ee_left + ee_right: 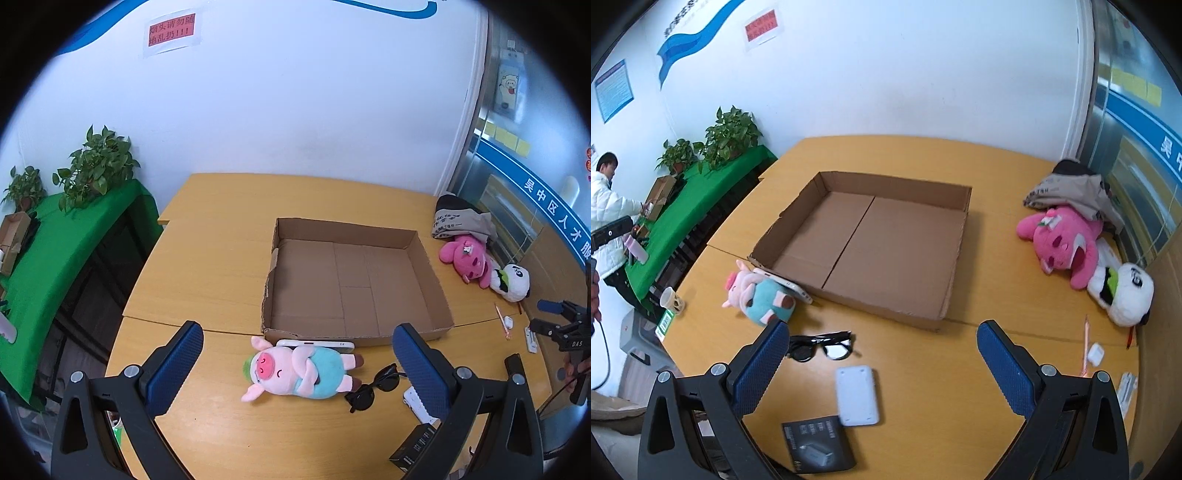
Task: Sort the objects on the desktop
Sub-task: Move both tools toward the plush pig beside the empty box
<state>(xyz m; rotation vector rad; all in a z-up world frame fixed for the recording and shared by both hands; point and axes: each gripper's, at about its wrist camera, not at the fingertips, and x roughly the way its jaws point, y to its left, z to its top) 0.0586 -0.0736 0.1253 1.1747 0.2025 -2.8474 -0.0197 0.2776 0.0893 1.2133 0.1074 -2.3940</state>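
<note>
Left gripper (297,363): I read the jaws as spread wide, nothing between the blue pads; it hangs above the near table edge, aimed at the pig.
Right gripper (882,360): likewise released and empty, over the small items at the near edge.
Black box (818,448): nearest item in the right view, lying flat, one corner touching the white power bank (857,395).
Sunglasses (822,345): folded open on the table, just beyond my right gripper's left finger; near the pig, apart from it.
Pig plush (299,373): on its side, just outside the near wall of the carton.
White phone (316,344): wedged between the pig and the carton wall, leaning on the wall, as far as I can tell.
Pen and earbud case: pink pen (1085,345) and small white case (1094,353) at the right, beside each other.
Cardboard box (430,266): open, shallow, mid-table; its floor is bare.
Pink plush (1062,242) and panda plush (1123,293): far right, touching, with a bundle of cloth (1071,192) behind them.
Progress: my judgement, nothing sorted yet; every item lies on the table outside the carton.
Remaining: pig, phone, sunglasses, power bank, black box, pen, case, possibly the far plushes.
Likely first pick: the pig for the left, power bank for the right.
</note>
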